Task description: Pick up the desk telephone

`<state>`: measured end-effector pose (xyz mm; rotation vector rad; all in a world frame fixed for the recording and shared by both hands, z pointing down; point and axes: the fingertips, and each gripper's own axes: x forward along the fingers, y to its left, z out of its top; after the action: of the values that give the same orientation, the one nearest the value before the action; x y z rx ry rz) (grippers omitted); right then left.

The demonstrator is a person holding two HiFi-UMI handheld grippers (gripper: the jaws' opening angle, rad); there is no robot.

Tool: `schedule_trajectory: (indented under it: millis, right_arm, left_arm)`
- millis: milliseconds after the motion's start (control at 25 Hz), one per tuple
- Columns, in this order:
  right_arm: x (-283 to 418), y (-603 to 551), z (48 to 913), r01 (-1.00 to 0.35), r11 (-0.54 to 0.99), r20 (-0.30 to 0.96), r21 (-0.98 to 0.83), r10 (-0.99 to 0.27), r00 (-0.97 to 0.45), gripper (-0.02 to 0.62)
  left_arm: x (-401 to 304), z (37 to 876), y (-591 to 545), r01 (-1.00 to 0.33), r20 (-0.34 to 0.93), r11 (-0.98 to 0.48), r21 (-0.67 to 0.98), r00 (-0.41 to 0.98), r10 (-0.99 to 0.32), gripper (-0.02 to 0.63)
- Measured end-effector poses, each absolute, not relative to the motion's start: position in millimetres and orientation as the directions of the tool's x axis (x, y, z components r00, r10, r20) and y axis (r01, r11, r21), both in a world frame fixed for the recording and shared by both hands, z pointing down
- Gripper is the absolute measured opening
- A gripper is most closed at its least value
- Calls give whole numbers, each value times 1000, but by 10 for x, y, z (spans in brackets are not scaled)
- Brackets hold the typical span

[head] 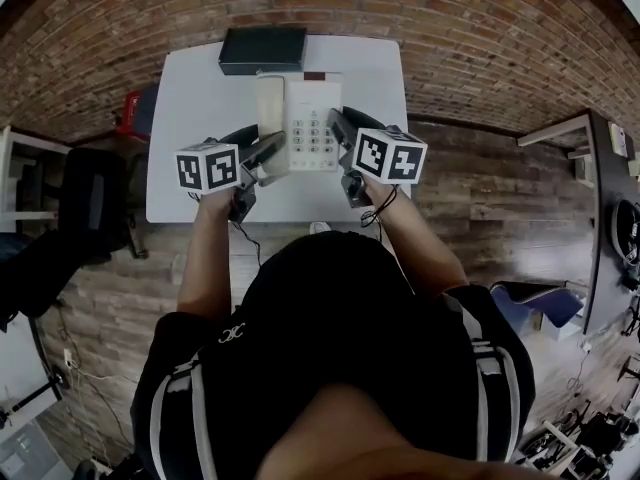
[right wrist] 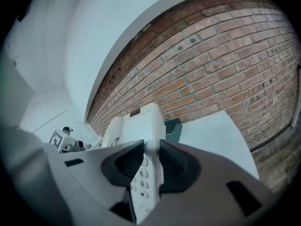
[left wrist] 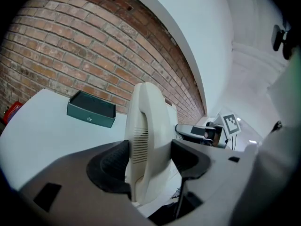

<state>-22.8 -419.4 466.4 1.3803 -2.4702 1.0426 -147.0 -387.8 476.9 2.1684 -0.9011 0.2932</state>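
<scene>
With left tool (head: 266, 154) and right tool (head: 340, 130) clamped on opposite sides of the desk telephone (head: 300, 118), raise both evenly, level.

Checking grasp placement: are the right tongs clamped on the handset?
No, the right tongs pinch the desk telephone at its keypad edge, with the handset lying off to the side.

Cream telephone (head: 300, 118), red-brick wall (head: 450, 18)
</scene>
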Motion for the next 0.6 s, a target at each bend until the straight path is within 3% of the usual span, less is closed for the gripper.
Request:
schedule_trajectory:
  millis: [280, 600]
  right_arm:
    - [-37, -4062, 4228, -799, 361, 348, -481, -758, -552, 87]
    - [87, -3989, 4170, -813, 348, 351, -466, -771, -532, 89]
  left_arm:
    - [-1279, 4355, -3765, -683, 426, -497, 535, 726, -540, 282]
    - [-1155, 4317, -3702, -677, 420, -512, 529, 733, -536, 282]
